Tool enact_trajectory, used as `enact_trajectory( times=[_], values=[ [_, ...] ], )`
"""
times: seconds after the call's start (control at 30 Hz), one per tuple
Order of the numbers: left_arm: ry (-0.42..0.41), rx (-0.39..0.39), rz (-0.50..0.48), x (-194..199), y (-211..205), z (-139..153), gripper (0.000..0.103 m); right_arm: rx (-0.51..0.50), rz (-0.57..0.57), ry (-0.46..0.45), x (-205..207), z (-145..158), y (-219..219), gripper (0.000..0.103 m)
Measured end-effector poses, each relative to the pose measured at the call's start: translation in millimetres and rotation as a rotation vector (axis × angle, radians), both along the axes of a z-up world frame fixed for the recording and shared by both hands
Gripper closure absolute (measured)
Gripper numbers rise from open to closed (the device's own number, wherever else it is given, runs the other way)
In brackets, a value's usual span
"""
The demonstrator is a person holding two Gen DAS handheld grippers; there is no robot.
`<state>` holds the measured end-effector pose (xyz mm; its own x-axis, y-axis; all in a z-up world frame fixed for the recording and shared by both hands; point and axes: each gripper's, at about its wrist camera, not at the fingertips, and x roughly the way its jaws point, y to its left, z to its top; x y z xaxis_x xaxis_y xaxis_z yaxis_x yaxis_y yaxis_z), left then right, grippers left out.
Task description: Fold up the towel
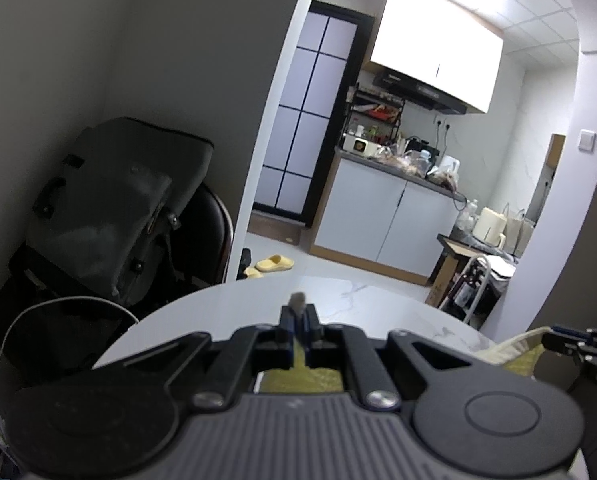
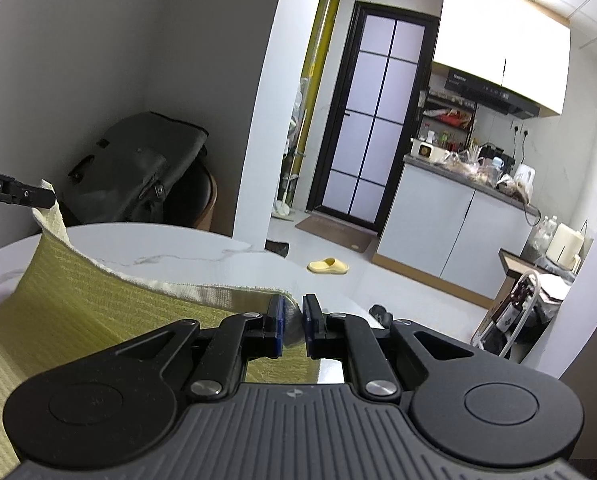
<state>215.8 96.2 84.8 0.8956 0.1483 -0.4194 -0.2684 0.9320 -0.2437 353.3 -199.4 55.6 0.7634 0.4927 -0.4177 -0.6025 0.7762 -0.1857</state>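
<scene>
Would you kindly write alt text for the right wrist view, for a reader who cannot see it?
The right tool pinches a corner of a yellow-green woven towel with a cream border, lifted over a round white marble-patterned table. At far left the left tool grips the other corner; a kitchen lies behind.

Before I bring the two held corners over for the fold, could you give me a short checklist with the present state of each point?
1. Left gripper shut on a towel corner: ok.
2. Right gripper shut on the other corner: ok, cloth sits between the pads.
3. Edge between the corners lifted off the table: ok, though it sags.
4. Both corners level: cannot tell.
5. Far end of towel lying flat: cannot tell, hidden.
</scene>
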Motion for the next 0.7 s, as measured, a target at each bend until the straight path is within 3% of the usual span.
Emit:
enact_trajectory(
  times=[0.47,0.57,0.7],
  values=[
    [0.041,-0.037,0.036,41,20,-24,0.093,-0.012,-0.015,0.045,40,-27,15,0.091],
    [0.045,-0.044,0.05,48,25,-28,0.083,-0.02,-0.024,0.045,46,-31,18,0.091],
    [0.033,-0.048,0.079,50,33,-29,0.058,-0.03,-0.038,0.055,55,-38,23,0.089]
  ],
)
